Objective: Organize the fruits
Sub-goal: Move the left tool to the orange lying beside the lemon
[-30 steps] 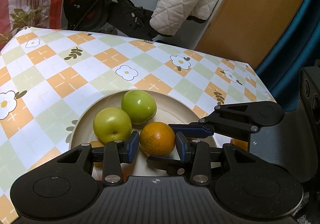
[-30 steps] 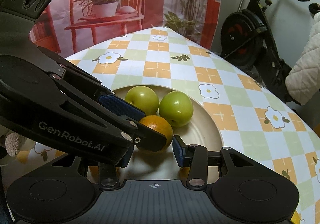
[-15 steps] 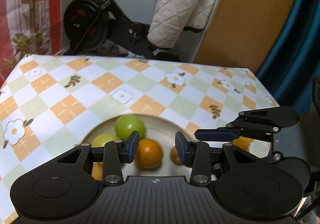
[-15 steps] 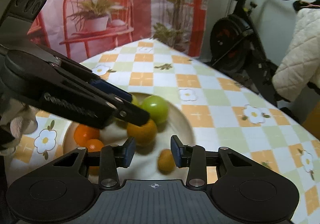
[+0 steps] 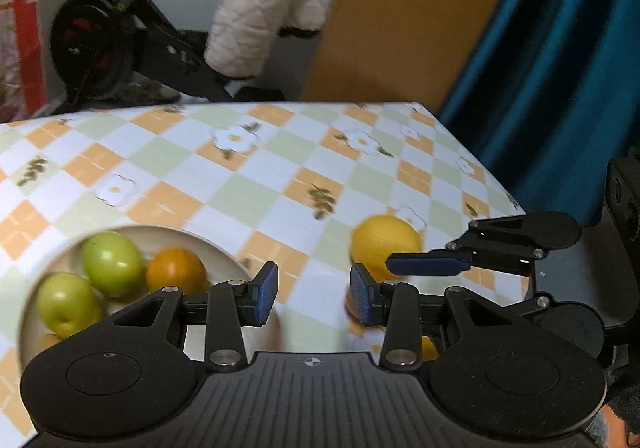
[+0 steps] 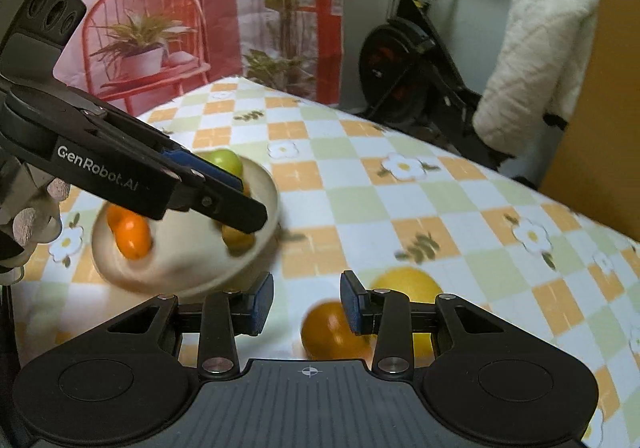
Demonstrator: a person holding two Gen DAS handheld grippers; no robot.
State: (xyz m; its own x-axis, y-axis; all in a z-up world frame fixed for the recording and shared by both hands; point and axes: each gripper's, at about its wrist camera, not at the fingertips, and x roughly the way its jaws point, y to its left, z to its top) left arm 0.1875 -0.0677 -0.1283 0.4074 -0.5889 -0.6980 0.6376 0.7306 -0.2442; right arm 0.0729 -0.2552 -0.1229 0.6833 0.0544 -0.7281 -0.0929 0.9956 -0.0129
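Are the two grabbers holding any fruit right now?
No. The left gripper and the right gripper both have bare gaps between their pads. The orange and yellow fruit lie loose on the tablecloth.

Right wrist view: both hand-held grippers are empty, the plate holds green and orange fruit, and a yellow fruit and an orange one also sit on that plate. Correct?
Not quite. The yellow fruit and the orange one lie on the tablecloth, off the plate, as the right wrist view shows. The rest stands.
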